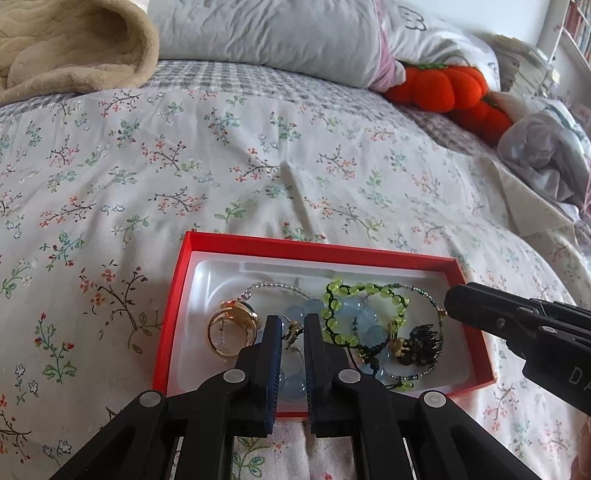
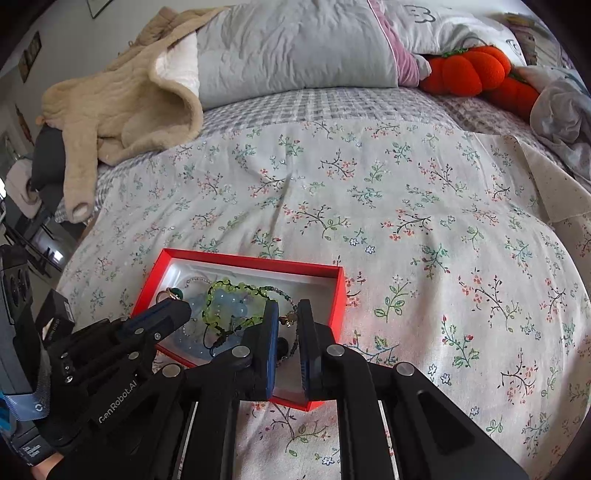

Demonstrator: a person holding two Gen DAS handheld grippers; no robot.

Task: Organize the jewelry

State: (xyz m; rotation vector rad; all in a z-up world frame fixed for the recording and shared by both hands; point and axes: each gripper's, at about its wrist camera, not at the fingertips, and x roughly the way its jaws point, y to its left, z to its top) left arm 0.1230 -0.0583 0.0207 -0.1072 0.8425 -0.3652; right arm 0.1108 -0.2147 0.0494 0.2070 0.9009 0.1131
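A red box [image 1: 314, 248] [image 2: 251, 260] with a white insert lies on the floral bedspread [image 1: 221, 166]. In it lie a gold ring [image 1: 231, 332], a green bead bracelet [image 1: 354, 293] [image 2: 236, 290], pale blue beads [image 1: 351, 314], a thin beaded chain [image 1: 273, 286] and a black hair claw [image 1: 424, 336]. My left gripper [image 1: 293, 325] [image 2: 177, 306] hovers over the box's near left part, jaws nearly together with nothing gripped. My right gripper [image 2: 289, 310] [image 1: 454, 299] hangs over the box's right end, equally narrow and holding nothing. A small gold charm [image 2: 290, 318] shows through its gap.
A beige blanket [image 1: 74, 44] [image 2: 129, 103] lies at the far left. A grey pillow [image 1: 277, 33] and orange pumpkin plushes [image 1: 443, 88] sit at the head of the bed. Crumpled fabric [image 1: 546, 155] bunches at the right. The bed's left edge drops off in the right wrist view.
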